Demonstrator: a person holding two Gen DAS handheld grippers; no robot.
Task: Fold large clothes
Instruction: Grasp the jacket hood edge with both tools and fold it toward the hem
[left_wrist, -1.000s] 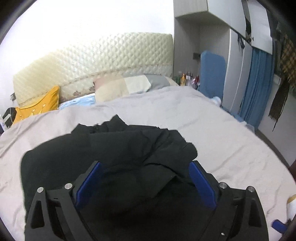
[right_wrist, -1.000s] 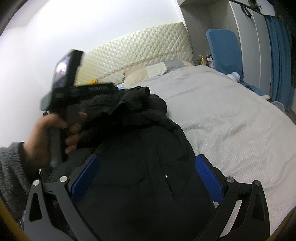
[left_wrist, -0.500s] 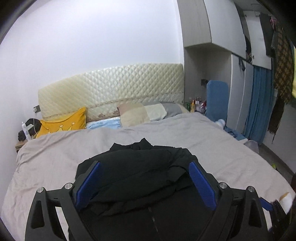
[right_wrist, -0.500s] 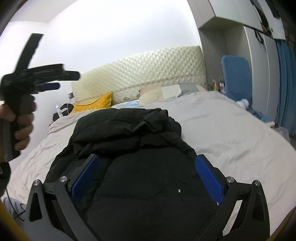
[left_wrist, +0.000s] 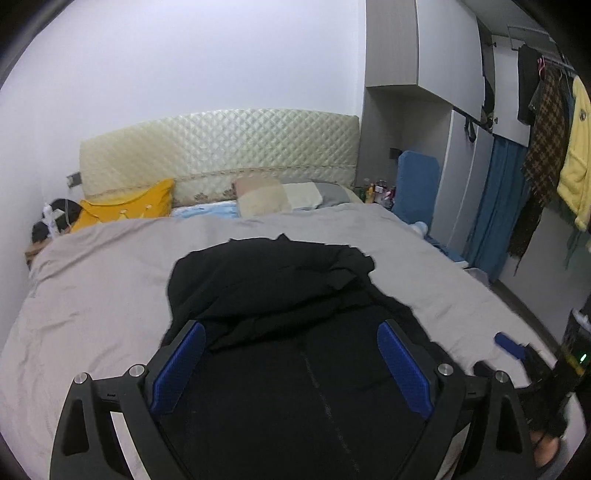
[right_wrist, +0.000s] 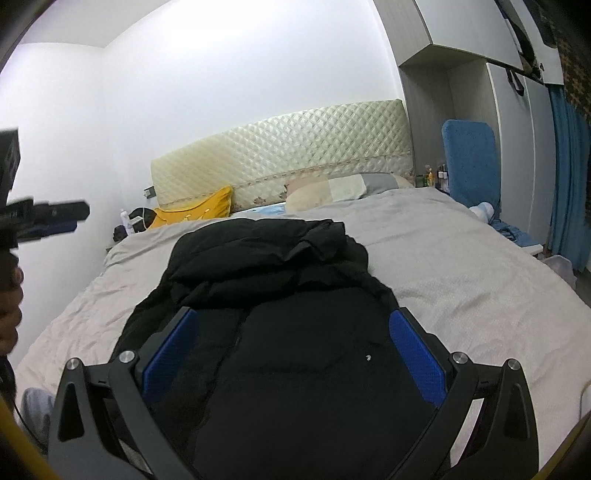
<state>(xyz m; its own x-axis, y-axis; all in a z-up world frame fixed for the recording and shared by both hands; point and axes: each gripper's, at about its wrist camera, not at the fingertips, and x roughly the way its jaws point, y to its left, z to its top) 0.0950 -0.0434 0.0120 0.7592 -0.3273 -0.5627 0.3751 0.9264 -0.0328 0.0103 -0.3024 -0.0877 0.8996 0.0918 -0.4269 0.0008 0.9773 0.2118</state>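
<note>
A large black padded jacket (left_wrist: 280, 314) lies on the grey bedspread (left_wrist: 92, 295), its upper part bunched and folded over toward the headboard. It also shows in the right wrist view (right_wrist: 280, 317). My left gripper (left_wrist: 290, 363) is open and empty, held above the jacket's near part. My right gripper (right_wrist: 293, 352) is open and empty, also above the jacket. The left gripper's body shows at the left edge of the right wrist view (right_wrist: 40, 218), raised in a hand. The right gripper's blue pad (left_wrist: 509, 345) shows at the lower right of the left wrist view.
A quilted cream headboard (left_wrist: 221, 147) stands at the far end with a yellow cushion (left_wrist: 125, 208) and pillows (left_wrist: 277, 195). A blue chair (left_wrist: 417, 184) and wardrobe (left_wrist: 461, 166) stand right of the bed. Clothes hang on a rail (left_wrist: 554, 122) at far right.
Both grippers have pulled back and risen away from the jacket. The left gripper, earlier close over the bunched cloth, now stands well above it. The jacket lies still.
</note>
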